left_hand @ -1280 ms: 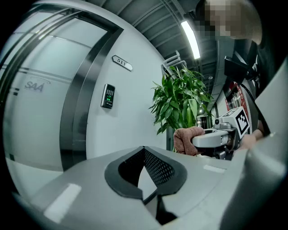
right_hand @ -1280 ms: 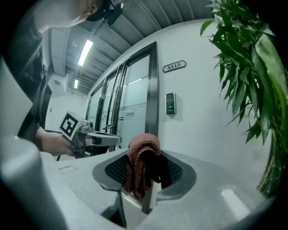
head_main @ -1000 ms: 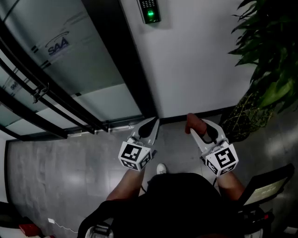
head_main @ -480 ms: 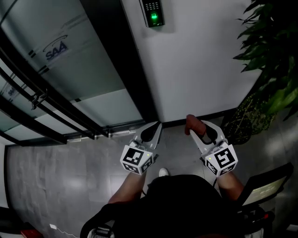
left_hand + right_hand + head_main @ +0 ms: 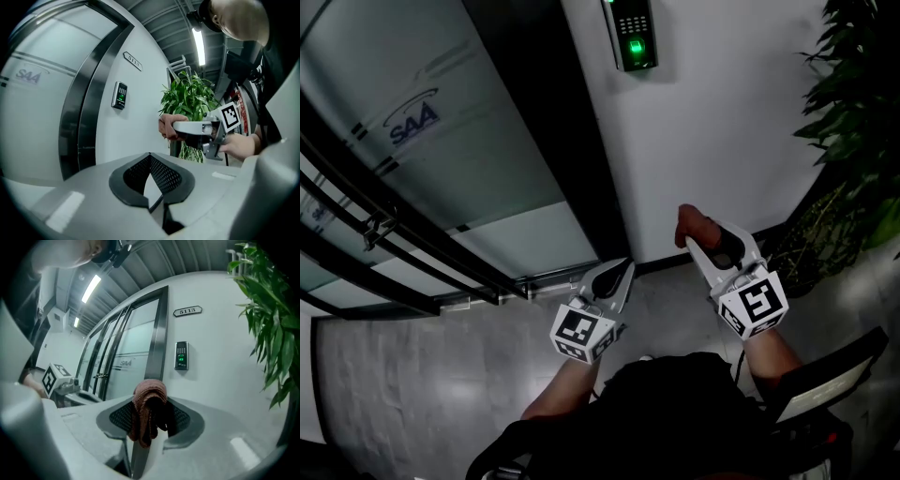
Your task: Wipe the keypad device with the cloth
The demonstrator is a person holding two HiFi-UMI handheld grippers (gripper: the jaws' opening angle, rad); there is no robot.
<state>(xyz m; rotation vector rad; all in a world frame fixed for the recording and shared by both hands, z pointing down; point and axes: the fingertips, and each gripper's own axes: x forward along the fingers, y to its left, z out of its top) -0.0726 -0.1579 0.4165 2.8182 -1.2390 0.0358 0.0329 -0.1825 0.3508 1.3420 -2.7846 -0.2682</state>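
White wall (image 5: 722, 131) beside a glass door (image 5: 441, 159), plant (image 5: 862, 112) at right. My left hand-held gripper (image 5: 617, 275), jaws together on nothing; my right hand-held gripper (image 5: 701, 240), clamped on the cloth. Keypad (image 5: 634, 36) mounted on the wall, green light lit, well above the brown cloth (image 5: 690, 225) bunched at my right tips.

top of keypad device (image 5: 635, 39) off-frame

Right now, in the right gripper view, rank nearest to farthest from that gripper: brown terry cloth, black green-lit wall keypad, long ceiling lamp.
1. Brown terry cloth, clamped in the right gripper's jaws.
2. Black green-lit wall keypad, straight ahead.
3. Long ceiling lamp, high at left.
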